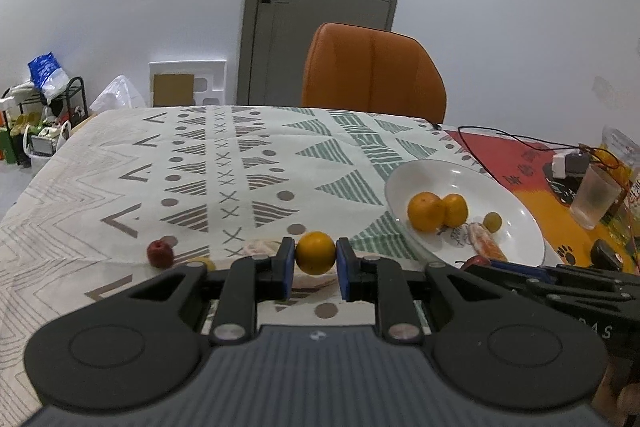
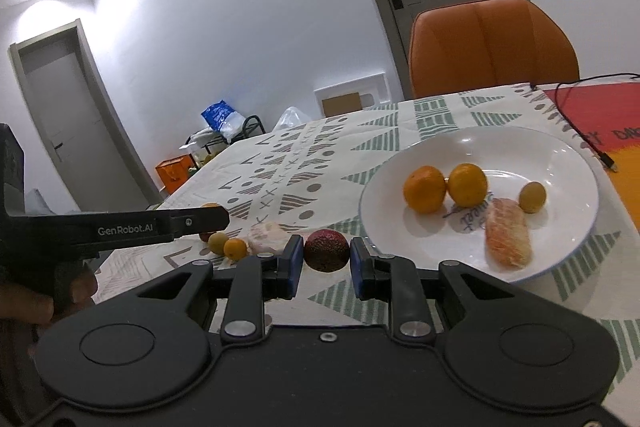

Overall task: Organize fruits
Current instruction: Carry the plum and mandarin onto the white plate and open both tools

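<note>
A: The left gripper [image 1: 315,263] has its blue pads pressed on both sides of a small round orange citrus fruit [image 1: 315,253], closed right on it. The right gripper [image 2: 325,263] straddles a dark red, rough-skinned round fruit [image 2: 326,250], with a sliver of daylight at each pad, so I'd call it nearly closed but not yet gripping.

B: Then the right should finish squeezing across the widest part before lifting?

A: I'd think so (round fruit rolls if pinched off-centre). Gently, too; the skins look soft.

B: And where do they go?

A: Likely the glossy white ceramic plate [image 2: 576,163], just right of both grippers. It already holds two smooth oranges [image 2: 425,189], a small yellow-green fruit [image 2: 532,197] and a peeled, fibrous citrus piece [image 2: 508,233].

B: What's left out?

A: On the patterned woven tablecloth [image 1: 120,163]: a small dark red fruit [image 1: 160,253], another pale peeled piece [image 2: 267,238], and a yellowish one mostly hidden behind the left gripper.
</note>
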Motion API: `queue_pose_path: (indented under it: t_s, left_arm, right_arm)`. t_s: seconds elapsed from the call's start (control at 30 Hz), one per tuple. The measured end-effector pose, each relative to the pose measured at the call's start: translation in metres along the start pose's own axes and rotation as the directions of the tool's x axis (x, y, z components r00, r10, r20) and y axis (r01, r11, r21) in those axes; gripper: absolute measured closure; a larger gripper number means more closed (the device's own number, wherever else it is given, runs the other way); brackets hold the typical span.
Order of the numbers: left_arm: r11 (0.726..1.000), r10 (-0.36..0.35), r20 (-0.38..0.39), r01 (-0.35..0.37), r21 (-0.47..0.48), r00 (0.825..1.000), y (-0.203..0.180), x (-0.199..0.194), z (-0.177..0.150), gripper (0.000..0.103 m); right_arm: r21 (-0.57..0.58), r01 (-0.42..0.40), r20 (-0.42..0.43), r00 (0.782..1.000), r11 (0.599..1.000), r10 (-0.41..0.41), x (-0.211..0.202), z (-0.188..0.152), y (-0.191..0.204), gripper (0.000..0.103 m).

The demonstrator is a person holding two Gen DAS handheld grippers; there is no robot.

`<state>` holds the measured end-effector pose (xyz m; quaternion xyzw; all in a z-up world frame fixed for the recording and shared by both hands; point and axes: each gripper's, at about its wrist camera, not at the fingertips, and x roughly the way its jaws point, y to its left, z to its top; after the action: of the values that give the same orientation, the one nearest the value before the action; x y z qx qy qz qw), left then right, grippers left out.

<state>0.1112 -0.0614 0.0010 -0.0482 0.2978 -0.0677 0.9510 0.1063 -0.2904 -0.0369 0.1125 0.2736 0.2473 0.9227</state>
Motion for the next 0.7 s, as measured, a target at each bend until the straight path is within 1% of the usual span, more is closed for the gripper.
queue_pose_path:
  t_s: [0.17,0.57,0.6,0.63,0.7]
  left_arm:
    - [1.0,-0.014,-0.001,0.014,0.021,1.0,-0.012,0.004,0.001,0.083]
    - [0.997,-0.061,-0.032,0.062,0.05,0.998,-0.035,0.024,0.001,0.083]
    - [0.996,-0.065,-0.036,0.067,0.05,0.997,-0.036,0.025,0.001,0.083]
    - [0.996,-0.069,-0.039,0.071,0.051,0.997,-0.038,0.027,0.001,0.083]
    - [0.995,-0.074,-0.045,0.076,0.057,0.996,-0.04,0.03,0.001,0.083]
  right_arm:
    - [0.023,0.017,0.01,1.0,1.0,-0.017,-0.004,-0.002,-0.011,0.08]
    - [0.072,0.083,0.028,0.996,0.994,-0.085,-0.011,-0.001,-0.042,0.079]
    - [0.077,0.088,0.028,0.996,0.993,-0.09,-0.01,-0.001,-0.044,0.078]
    - [0.083,0.095,0.028,0.995,0.992,-0.097,-0.01,-0.001,-0.046,0.073]
    - [0.087,0.11,0.036,0.993,0.99,-0.114,-0.011,-0.002,-0.049,0.073]
